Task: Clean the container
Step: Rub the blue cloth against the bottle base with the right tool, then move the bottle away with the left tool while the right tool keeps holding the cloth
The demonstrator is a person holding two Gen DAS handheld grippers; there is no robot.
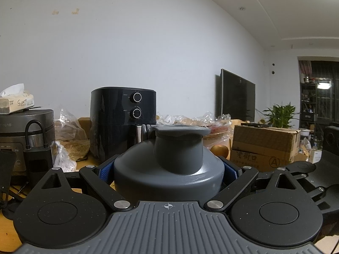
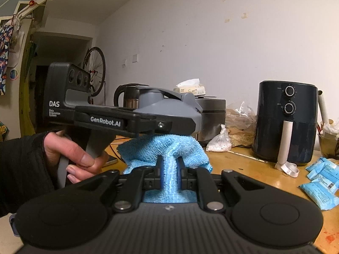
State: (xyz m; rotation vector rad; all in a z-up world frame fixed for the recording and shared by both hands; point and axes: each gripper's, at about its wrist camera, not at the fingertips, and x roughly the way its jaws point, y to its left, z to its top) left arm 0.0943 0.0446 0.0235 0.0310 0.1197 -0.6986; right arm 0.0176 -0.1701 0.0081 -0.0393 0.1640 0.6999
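Grey plastic fills your left view: the container (image 1: 169, 169), a squat grey body with a narrower neck and a flanged rim, sits between the fingers of your left gripper (image 1: 169, 170), whose blue pads press on its two flanks, so you hold it firmly and clear of the bench (image 2: 254, 167). Seen from the right wrist, that same container hangs tipped on its side in the left gripper, directly above and just beyond the right fingertips.

Next in size, the blue microfibre cloth (image 2: 167, 148) is bunched up and pinched in a narrow fold by your right gripper (image 2: 169, 170), fingers nearly together on it. The cloth's upper folds reach the container's underside and appear to touch it, though the exact contact is hidden behind the left gripper's arm.

By my reading you are in the wiping itself: both grasps are made, cloth is at the surface. No dirt or wet streak shows on the grey plastic, so I cannot tell how much is already clean. Still ahead, likely: the neck, the rim, the inside if it opens, then setting both down.

Your hand (image 2: 72, 152) grips the left handle, just left of the right fingers.
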